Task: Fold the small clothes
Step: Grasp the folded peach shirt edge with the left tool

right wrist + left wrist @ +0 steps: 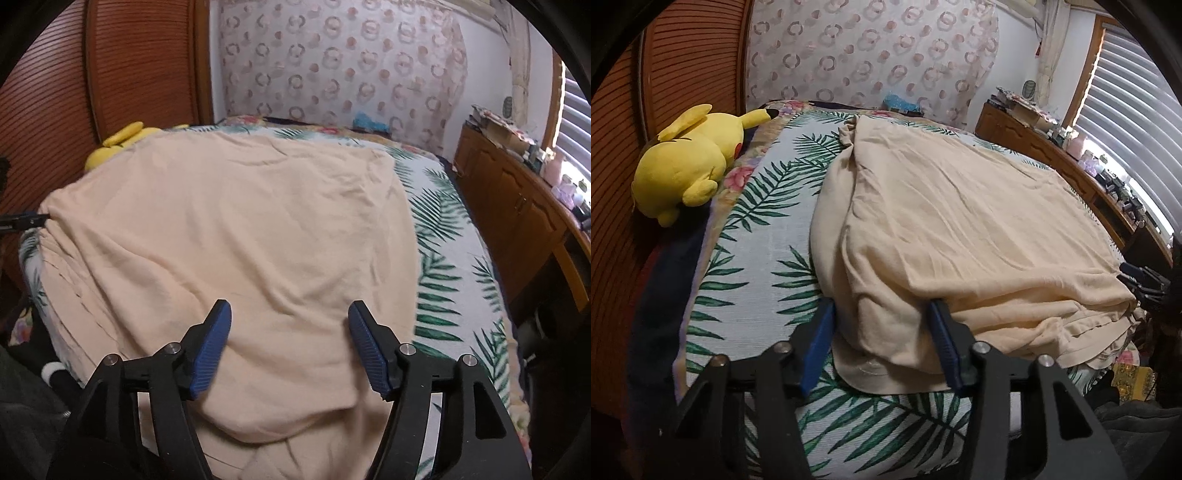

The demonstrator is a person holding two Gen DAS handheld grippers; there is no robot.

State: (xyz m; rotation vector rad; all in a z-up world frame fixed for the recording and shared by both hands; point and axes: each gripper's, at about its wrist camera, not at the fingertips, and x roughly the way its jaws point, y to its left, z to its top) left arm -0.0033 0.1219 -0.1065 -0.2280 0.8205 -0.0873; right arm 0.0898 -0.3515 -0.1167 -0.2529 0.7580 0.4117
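Observation:
A cream-coloured garment (960, 221) lies spread on the palm-leaf bedspread (764, 236), with layered hems at its near right edge. My left gripper (881, 306) is open, its blue fingers (820, 343) straddling the garment's near left corner; cloth lies between them. In the right wrist view the same garment (240, 229) fills the middle. My right gripper (290, 314) is open just above its near edge, blue fingers (210, 347) wide apart, holding nothing. The left gripper's tip (26, 219) shows at the garment's far left edge, and the right gripper (1141, 280) at the right edge of the left view.
A yellow plush toy (687, 158) lies at the bed's left side by the slatted wooden wardrobe (665, 74). A wooden dresser (517, 206) with clutter stands along the right under a blinded window (1137, 110). A patterned curtain (340, 66) hangs behind the bed.

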